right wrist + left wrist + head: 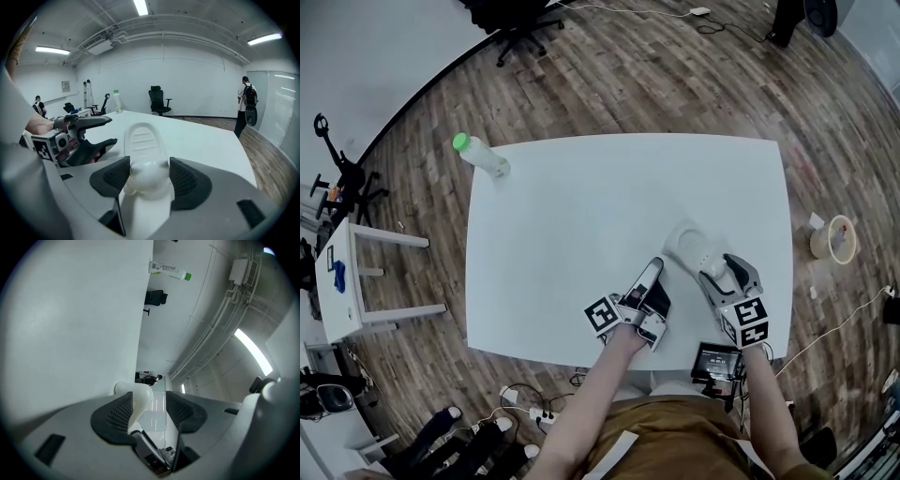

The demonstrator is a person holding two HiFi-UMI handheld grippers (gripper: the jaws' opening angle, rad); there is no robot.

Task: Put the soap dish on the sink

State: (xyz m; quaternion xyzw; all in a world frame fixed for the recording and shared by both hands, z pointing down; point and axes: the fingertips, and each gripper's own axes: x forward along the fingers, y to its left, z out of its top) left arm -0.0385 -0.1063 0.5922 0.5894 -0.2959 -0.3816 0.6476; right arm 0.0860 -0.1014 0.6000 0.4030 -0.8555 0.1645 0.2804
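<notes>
R gripper (147, 172) pinched the white soap dish (143, 138) by its near end at the table (581, 206), w/ L gripper (150, 406) jaws spread just beside it.

One soap dish (687, 242), one green-capped bottle (480, 156) and two grippers, left gripper (655, 269) and right gripper (710, 270), at one white table (581, 225); one tape roll (833, 239) on the floor (675, 84).

On the white table (562, 216), the right gripper (709, 274) touches the soap dish (685, 241), the left gripper (657, 281) just beside.
</notes>
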